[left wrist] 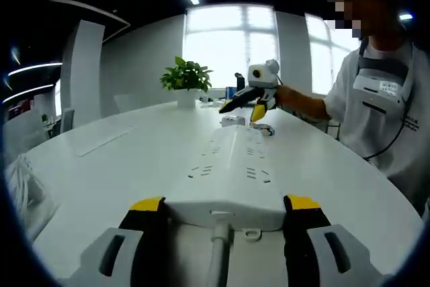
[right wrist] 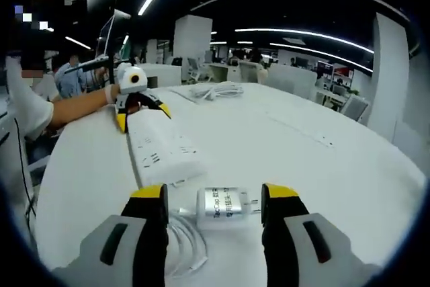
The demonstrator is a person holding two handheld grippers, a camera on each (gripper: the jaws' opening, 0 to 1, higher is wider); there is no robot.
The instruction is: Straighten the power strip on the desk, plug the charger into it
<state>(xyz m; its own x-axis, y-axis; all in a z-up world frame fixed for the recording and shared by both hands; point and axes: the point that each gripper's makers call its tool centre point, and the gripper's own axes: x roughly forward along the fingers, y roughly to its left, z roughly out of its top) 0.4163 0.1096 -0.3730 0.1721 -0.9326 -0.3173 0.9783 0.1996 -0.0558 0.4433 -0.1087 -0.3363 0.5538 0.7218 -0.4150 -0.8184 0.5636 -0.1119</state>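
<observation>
— Jaws first: how are they set?

— Both pairs are spread. Between the jaws of the left gripper (left wrist: pixel 225 208) the near end of one white power strip (left wrist: pixel 232 173) is framed; whether the yellow tips are touching its sides cannot be told. Between the jaws of the right gripper (right wrist: pixel 213 199) one white charger (right wrist: pixel 226 208) is seen lying on the table (right wrist: pixel 302 166), with a gap to each jaw, prongs turned toward the right-hand jaw.

— What can be counted?

— One power strip, one charger, one potted plant (left wrist: pixel 186 78), and one coiled white cable (right wrist: pixel 185 236) lying by the charger, beside the left-hand jaw. One more bundle of white cable (right wrist: pixel 215 90) is seen well beyond the jaws in the right gripper view.

— What is given by one view and not the other?

— In the left gripper view, the strip's cord (left wrist: pixel 216 260) is seen running out toward the camera between the jaws, and the plant and bright windows (left wrist: pixel 232 42) are seen far ahead; the right gripper is seen there at the strip's far end, held by a person (left wrist: pixel 383 99) in white. From the right gripper view, the strip (right wrist: pixel 161 147) is seen ahead and left of the jaws, just apart from the charger, with the left gripper (right wrist: pixel 141 109) at its far end and a forearm (right wrist: pixel 77 109) behind it.
</observation>
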